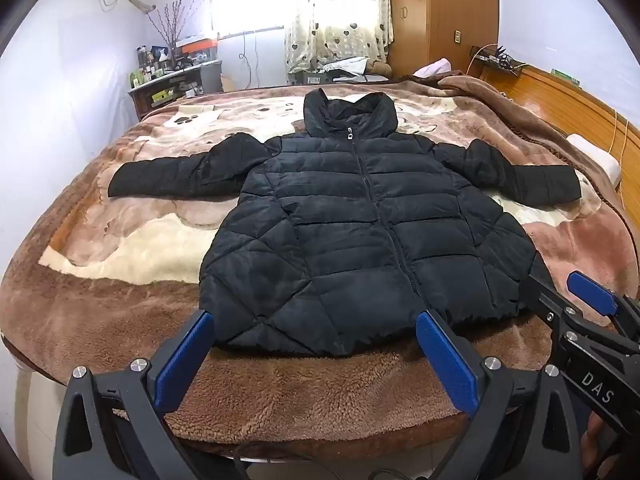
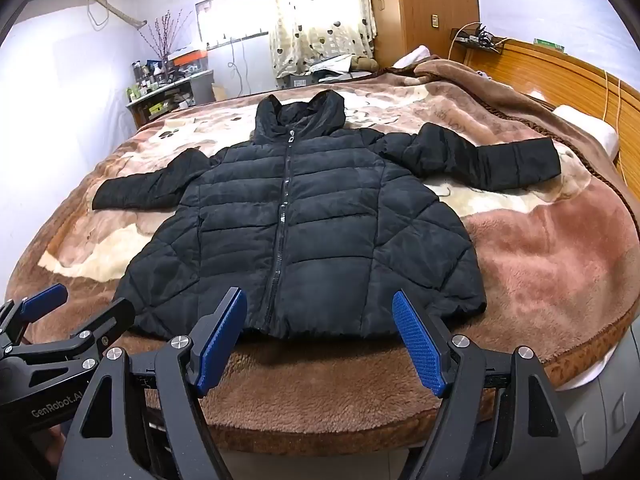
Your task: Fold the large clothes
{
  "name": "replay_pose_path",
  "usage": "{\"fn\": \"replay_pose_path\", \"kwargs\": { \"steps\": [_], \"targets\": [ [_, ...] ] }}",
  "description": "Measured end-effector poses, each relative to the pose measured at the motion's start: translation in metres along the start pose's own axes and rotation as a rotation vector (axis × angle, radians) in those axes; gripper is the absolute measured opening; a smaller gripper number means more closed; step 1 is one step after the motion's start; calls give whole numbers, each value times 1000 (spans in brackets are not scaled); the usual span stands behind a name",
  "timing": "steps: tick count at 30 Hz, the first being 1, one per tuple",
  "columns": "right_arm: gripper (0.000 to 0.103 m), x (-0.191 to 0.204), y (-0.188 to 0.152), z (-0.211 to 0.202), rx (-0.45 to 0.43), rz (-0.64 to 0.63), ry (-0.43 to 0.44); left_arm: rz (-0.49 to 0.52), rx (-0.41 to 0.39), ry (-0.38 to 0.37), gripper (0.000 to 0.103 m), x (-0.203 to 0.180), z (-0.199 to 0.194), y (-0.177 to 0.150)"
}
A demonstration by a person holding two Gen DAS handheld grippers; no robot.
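Note:
A black hooded puffer jacket (image 1: 352, 224) (image 2: 304, 232) lies flat and zipped on the bed, front up, hood at the far end, both sleeves spread out sideways. My left gripper (image 1: 314, 330) hovers open just before the jacket's near hem, left of its middle, with nothing between its blue pads. My right gripper (image 2: 320, 316) is open too, over the hem's right half, holding nothing. Each gripper shows in the other's view: the right gripper (image 1: 560, 292) at the right edge, the left gripper (image 2: 76, 304) at the left edge.
A brown and cream plush blanket (image 1: 120, 248) covers the bed. A wooden headboard (image 2: 580, 76) runs along the right with a white pillow (image 2: 588, 130) beside it. A cluttered dresser (image 1: 172, 80) stands at the far left, a wardrobe (image 1: 444, 12) and curtained window behind.

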State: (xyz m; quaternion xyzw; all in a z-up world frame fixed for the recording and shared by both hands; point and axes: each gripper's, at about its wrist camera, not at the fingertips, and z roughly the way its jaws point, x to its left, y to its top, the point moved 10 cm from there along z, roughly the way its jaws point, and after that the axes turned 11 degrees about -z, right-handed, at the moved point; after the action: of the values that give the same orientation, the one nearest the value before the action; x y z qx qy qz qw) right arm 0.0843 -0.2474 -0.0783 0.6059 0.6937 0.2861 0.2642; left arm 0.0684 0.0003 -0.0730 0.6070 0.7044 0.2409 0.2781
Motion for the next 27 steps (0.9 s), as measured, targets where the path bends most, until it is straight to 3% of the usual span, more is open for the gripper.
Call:
{"fn": "replay_pose_path", "kwargs": {
  "steps": [6,12,15,20,27],
  "targets": [
    [75,-2,-3,-3,0,0,-11,-9,13,-11,102,-4,3,-3],
    [75,-5,-7,6,13,-6,-5,-86,72,-50,102,10,16,-9],
    [75,-6,-8,7,12,-7,-4,-70,53,34,102,18,17,-7],
    [75,-2,-7,5,11,-10,-10,-59,22,-24,102,12,11,-1],
    [75,-2,-2,3,1,-11,-19,-34,10,-22,102,6,9,4]
  ]
}}
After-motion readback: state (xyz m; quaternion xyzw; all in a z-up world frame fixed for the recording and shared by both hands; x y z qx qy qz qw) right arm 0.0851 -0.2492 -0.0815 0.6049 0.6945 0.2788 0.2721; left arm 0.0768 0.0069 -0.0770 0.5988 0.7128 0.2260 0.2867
